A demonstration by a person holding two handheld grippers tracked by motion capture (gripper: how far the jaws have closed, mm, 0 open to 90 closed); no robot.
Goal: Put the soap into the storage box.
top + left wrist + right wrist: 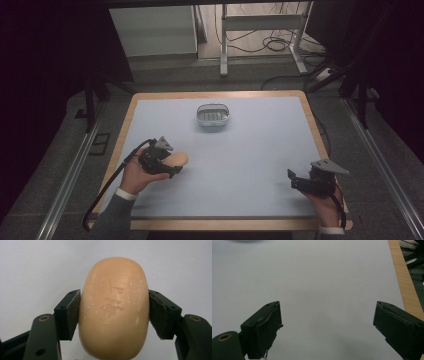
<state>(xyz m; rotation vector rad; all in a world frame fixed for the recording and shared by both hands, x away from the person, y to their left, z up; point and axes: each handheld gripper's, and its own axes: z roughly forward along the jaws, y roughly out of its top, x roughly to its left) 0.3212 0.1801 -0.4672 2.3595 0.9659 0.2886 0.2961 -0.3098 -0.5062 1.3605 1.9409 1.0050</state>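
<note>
left claw (113,312): clamping the soap (114,307) by its two long sides, pads pressing on it
right claw (327,327): gaping wide over bare mat (324,277), near right
soap: sitting near left on the mat
dish (213,116): resting far centre, well apart from the soap

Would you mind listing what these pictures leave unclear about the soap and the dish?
- Soap, left gripper view: its near end is cut off by the bottom edge; the stamped mark is too faint to read.
- Soap underside, high view: hidden by the left hand-held gripper.
- Dish, high view: its inside is too small to make out.
</note>
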